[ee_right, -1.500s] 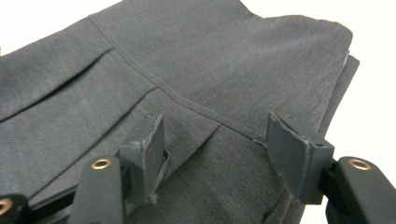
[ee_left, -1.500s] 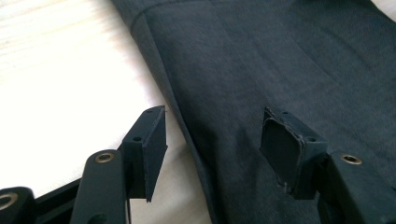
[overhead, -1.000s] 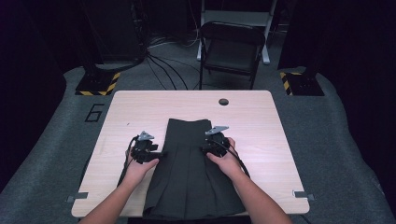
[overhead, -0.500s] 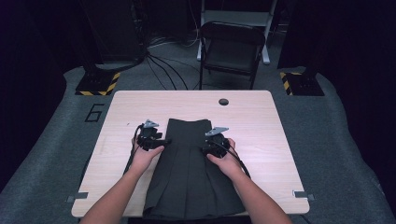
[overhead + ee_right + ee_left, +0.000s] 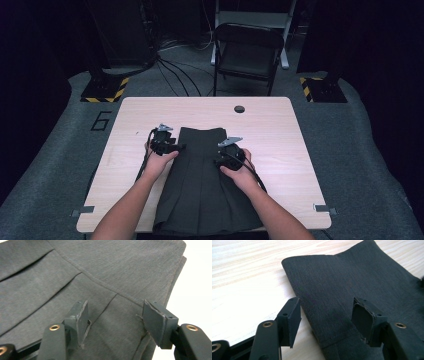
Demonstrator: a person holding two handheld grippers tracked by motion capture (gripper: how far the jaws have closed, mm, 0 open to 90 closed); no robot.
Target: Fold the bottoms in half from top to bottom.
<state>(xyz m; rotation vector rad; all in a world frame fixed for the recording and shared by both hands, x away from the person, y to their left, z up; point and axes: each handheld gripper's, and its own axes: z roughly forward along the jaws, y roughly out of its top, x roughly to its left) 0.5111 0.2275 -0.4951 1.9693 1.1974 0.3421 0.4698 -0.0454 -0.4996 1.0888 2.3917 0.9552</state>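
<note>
Dark pleated skirt [image 5: 202, 185], flat at desk's [image 5: 280, 130] near edge; left gripper [image 5: 176, 148] spread; right gripper [image 5: 218, 161] spread, just widened, gripping nothing.

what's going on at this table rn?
A person is working on a dark pleated skirt spread flat on the wooden table, a gripper in each hand. The left gripper sits at the skirt's left edge near the waistband, jaws open, one over the table and one over the cloth. The right gripper is over the right side of the waistband; its jaws have just been opening, nothing pinched.
</note>
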